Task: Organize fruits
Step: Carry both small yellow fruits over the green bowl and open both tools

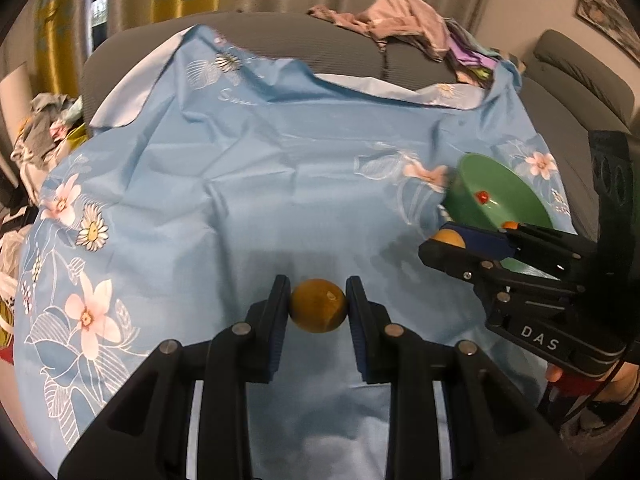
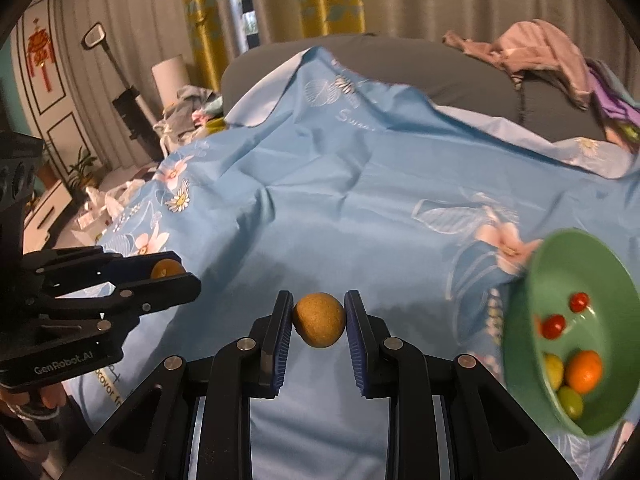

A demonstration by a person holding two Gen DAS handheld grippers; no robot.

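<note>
- Two round brownish-yellow fruits are in my grip, one per tool, both held above the blue floral bedsheet (image 1: pixel 248 168).
- My left tool (image 1: pixel 318 308) is pinching a glossy brownish-yellow fruit (image 1: pixel 318 306) between its blue pads, touching on both sides.
- My right tool (image 2: pixel 319 320) is pinching a matte, speckled tan fruit (image 2: pixel 319 320) the same way; in the left view that tool (image 1: pixel 452 240) shows from the side with the fruit just peeking out at its tip.
- To the right stands the green bowl (image 2: pixel 532 304), its opening turned toward the right camera. Whether it is propped on the sheet or only looks tilted through the lens, I cannot tell.
- Inside the bowl I count two small red fruits (image 2: pixel 554 325), probably cherry tomatoes, an orange (image 2: pixel 584 372), a yellow fruit (image 2: pixel 554 372) and a green one (image 2: pixel 570 402).
- I judge the job well along: five pieces already sit in the bowl and I see no loose fruit on the sheet.
- Left to do, as I read it, is carrying these two over the rim and letting them go; the right one is nearer the bowl.
- Beyond the sheet are a grey sofa (image 1: pixel 280 44) with a heap of pinkish clothes (image 1: pixel 404 20), and curtains behind.
</note>
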